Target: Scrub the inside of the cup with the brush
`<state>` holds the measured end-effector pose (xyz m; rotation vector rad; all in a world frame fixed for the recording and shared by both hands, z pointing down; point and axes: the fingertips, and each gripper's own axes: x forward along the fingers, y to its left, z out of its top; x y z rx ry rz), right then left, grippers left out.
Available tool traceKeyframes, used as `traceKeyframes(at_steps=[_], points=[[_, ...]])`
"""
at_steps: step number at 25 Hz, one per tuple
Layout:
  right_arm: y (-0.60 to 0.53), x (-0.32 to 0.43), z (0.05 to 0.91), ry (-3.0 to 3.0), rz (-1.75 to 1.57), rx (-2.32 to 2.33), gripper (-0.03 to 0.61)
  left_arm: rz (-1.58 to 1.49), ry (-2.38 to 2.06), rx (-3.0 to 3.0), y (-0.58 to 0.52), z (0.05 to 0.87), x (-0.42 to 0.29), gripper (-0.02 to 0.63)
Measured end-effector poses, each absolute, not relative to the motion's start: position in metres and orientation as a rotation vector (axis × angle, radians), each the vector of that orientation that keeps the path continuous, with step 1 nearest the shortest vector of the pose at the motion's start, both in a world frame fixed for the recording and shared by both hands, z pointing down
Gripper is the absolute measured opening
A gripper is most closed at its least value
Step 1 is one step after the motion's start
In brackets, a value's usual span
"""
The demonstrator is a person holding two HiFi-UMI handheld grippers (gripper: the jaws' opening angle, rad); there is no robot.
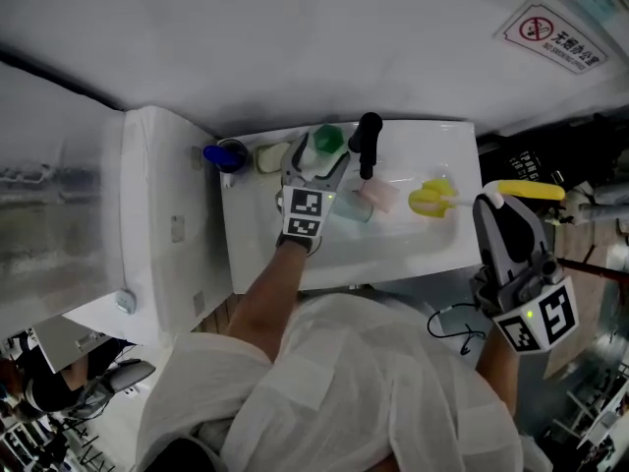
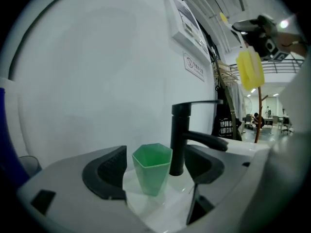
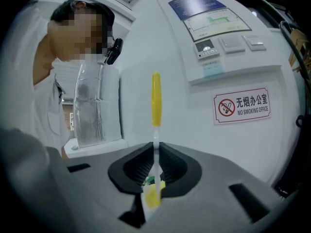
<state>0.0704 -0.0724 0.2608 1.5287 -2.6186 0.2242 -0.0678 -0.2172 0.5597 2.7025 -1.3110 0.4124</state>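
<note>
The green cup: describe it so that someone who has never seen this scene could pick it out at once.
Find the white sink, then the black tap at its back edge. Just left of the tap's base in the head view stands the green cup, upright. It is the only green thing there, with flat angled sides.
</note>
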Motion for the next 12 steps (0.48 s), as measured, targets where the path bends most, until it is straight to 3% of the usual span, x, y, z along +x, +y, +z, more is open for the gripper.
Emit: traceKeyframes(at_steps=[12], points=[[-0.076,0.083,0.266,-2.706,0.247,1.496,0.035,0.446,-1.317,2.383,-0.144,0.567,-0.091,0.344]])
